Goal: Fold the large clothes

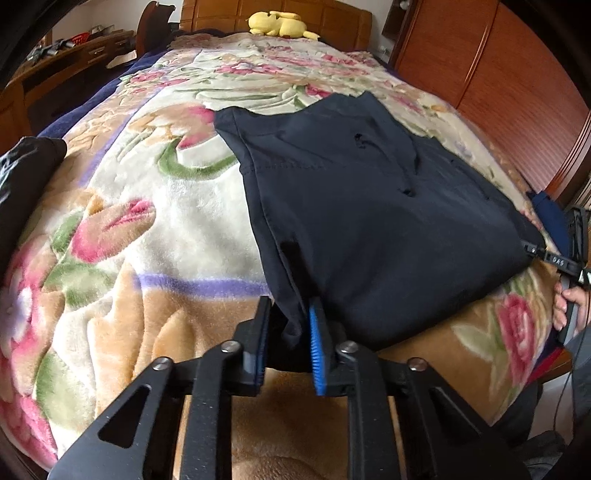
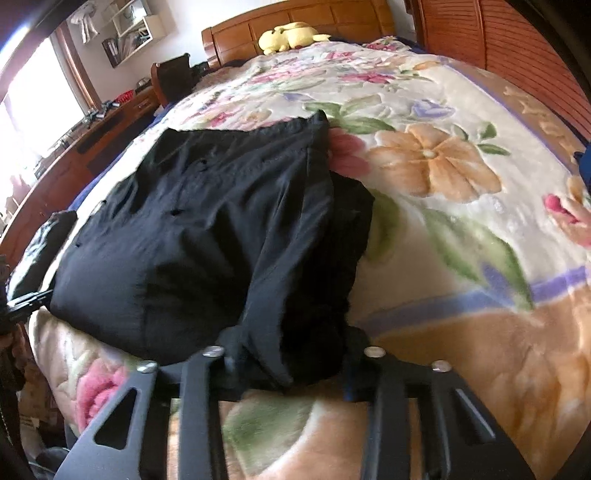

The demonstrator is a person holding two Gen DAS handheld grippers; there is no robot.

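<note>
1. Two grippers work one dark garment (image 1: 369, 206) that lies partly folded on the floral blanket (image 1: 155, 206) of a bed, near the foot edge.
2. Left gripper (image 1: 290, 332): jaws clamped on a bunched near-left corner of the garment, cloth pinched between the black pad and the blue ribbed pad (image 1: 317, 350).
3. Right gripper (image 2: 291, 365): jaws closed on a thick wad of the garment's near-right corner; the cloth hides the pads.
4. In the left wrist view the right gripper's tip meets the garment's far right edge, with a hand (image 1: 572, 306) on its handle.
5. Garment's far end points toward the headboard (image 1: 280, 11); small holes show in the fabric.
6. Yellow plush toy (image 1: 280, 24) sits at the head of the bed, well apart from the garment.
7. Another dark cloth (image 1: 26, 177) lies at the blanket's left edge.
</note>
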